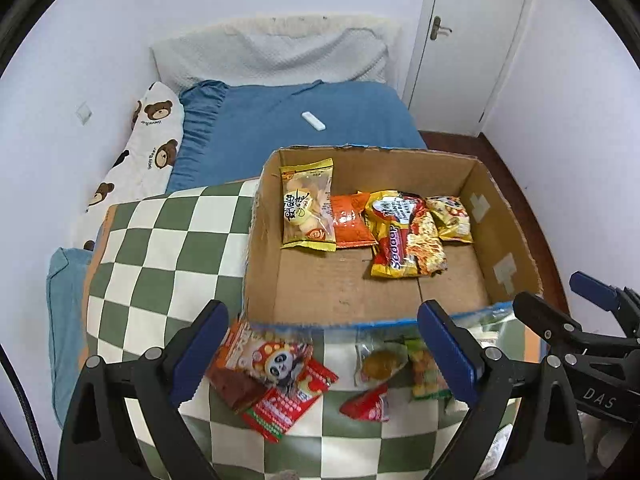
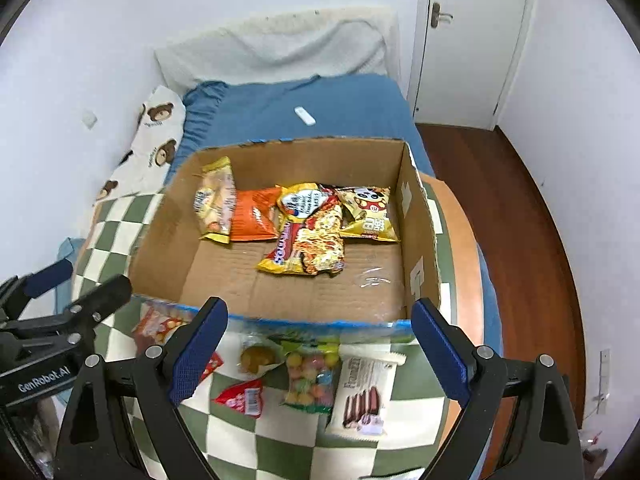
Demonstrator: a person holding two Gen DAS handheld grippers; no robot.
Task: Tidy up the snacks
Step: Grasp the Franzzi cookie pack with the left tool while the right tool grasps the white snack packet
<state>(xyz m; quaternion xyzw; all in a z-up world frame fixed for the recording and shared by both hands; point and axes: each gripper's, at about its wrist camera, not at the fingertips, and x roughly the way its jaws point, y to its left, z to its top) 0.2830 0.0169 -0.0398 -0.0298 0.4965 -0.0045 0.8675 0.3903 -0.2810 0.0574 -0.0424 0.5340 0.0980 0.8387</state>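
Scene: cardboard box (image 2: pixel 420 240) on a checkered quilt (image 2: pixel 248 436), some snacks inside
Loose snacks: wafer pack (image 2: pixel 362 392), candy bag (image 2: pixel 310 380) just outside box's near wall
Jaws: left gripper (image 1: pixel 324 364), right gripper (image 2: pixel 320 364) both apart, empty
Risk: slick wrappers may slip; soft quilt gives under a pinch

On the body of the right gripper (image 1: pixel 576 312), seen at the edge of the left wrist view, the letters "DAS" are printed in white. On the body of the left gripper (image 2: pixel 80 292), seen in the right wrist view, "GenRobot.AI" is printed in white. On the white wafer packet (image 2: pixel 362 390) lying on the checked cloth, the brand "Franzzi" can be made out. On the yellow noodle packet (image 1: pixel 406 234) in the cardboard box (image 1: pixel 264 216), "Sedaap" is read along its side. Small wording is printed on the bear-print pillow (image 1: pixel 154 128) but is too small to be read. The writing on the other packets cannot be read.
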